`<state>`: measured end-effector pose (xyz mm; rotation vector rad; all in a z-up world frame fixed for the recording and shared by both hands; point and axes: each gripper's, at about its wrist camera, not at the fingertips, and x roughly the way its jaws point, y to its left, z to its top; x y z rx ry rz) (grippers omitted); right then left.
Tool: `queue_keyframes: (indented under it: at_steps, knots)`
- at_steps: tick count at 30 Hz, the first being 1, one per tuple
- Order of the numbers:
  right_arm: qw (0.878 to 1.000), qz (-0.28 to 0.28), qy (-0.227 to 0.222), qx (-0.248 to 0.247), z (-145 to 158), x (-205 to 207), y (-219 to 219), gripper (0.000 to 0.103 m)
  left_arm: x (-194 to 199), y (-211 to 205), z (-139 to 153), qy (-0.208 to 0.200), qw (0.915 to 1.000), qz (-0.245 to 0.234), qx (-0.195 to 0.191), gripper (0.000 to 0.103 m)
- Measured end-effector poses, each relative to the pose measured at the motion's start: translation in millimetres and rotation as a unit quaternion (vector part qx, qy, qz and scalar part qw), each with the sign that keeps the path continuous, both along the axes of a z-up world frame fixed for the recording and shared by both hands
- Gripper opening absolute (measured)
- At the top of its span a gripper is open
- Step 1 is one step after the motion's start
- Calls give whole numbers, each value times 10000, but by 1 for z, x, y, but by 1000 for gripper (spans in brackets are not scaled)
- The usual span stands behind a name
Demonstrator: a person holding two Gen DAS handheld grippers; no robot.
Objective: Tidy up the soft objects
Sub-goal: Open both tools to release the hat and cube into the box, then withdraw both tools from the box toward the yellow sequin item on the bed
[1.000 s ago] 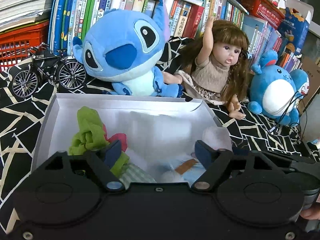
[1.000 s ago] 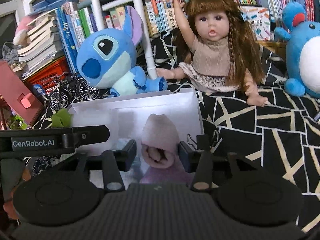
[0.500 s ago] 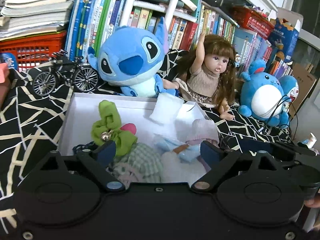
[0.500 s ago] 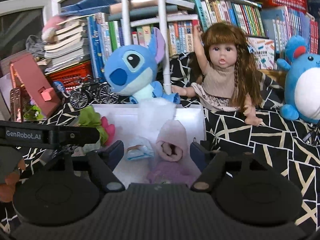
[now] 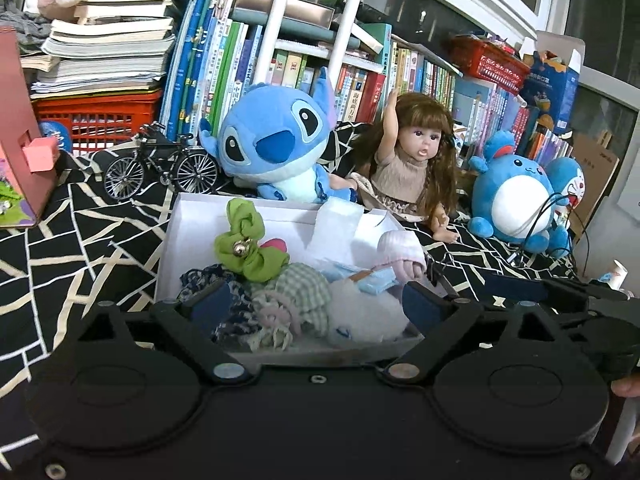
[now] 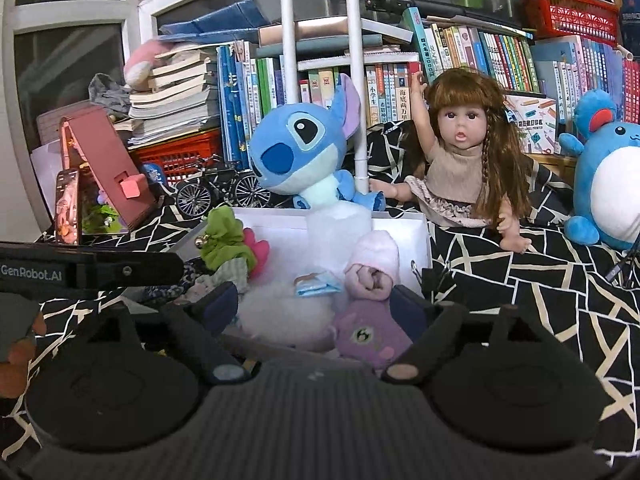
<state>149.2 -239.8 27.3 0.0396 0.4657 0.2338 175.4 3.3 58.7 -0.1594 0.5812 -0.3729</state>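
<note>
A white box (image 5: 176, 240) (image 6: 424, 236) on the patterned cloth holds several soft things: a green scrunchie with a bell (image 5: 244, 248) (image 6: 224, 240), a checked green cloth (image 5: 304, 292), a pink rolled sock (image 5: 400, 252) (image 6: 372, 268), a blue mask (image 5: 372, 278) (image 6: 318, 284), a white fluffy piece (image 5: 360, 316) (image 6: 276, 312) and a purple sock (image 6: 368, 336). My left gripper (image 5: 316, 308) is open and empty above the box's near edge. My right gripper (image 6: 314, 306) is open and empty, also above the near edge.
Behind the box sit a blue Stitch plush (image 5: 276, 148) (image 6: 304, 152), a doll (image 5: 412, 172) (image 6: 464, 160) and a blue round plush (image 5: 516, 196) (image 6: 608, 188). A model bicycle (image 5: 160, 168) and a pink toy house (image 6: 100, 184) stand left. Bookshelves fill the back. A binder clip (image 6: 432, 272) lies by the box's right wall.
Both grippers have pulled back and up from the box, so more of its contents show. Both sets of jaws stand wider apart than before.
</note>
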Motion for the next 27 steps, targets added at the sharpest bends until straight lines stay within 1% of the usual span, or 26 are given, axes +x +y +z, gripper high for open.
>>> queue_keyframes:
  at_steps: [2, 4, 8, 14, 23, 27]
  knots:
    - [10000, -6, -50, -26, -2, -6, 0, 94, -7, 3, -2, 63, 9999, 78, -3, 93]
    - [9999, -3, -87, -65, -4, -12, 1, 94, -17, 7, -6, 128, 9998, 122, -31, 93]
    - [9999, 9, -118, -121, -8, -25, 3, 95, -33, 13, -13, 121, 9997, 166, -147, 93]
    - [9992, 27, -278, -297, -13, -46, 5, 99, -60, 20, -19, -24, 9996, 262, -60, 93]
    - [9986, 145, -332, -390, -21, -74, 7, 100, -91, 27, -24, -99, 9995, 278, 77, 93]
    - [9975, 266, -449, -478, -26, -88, 10, 101, -108, 30, -28, -114, 9995, 265, 161, 93]
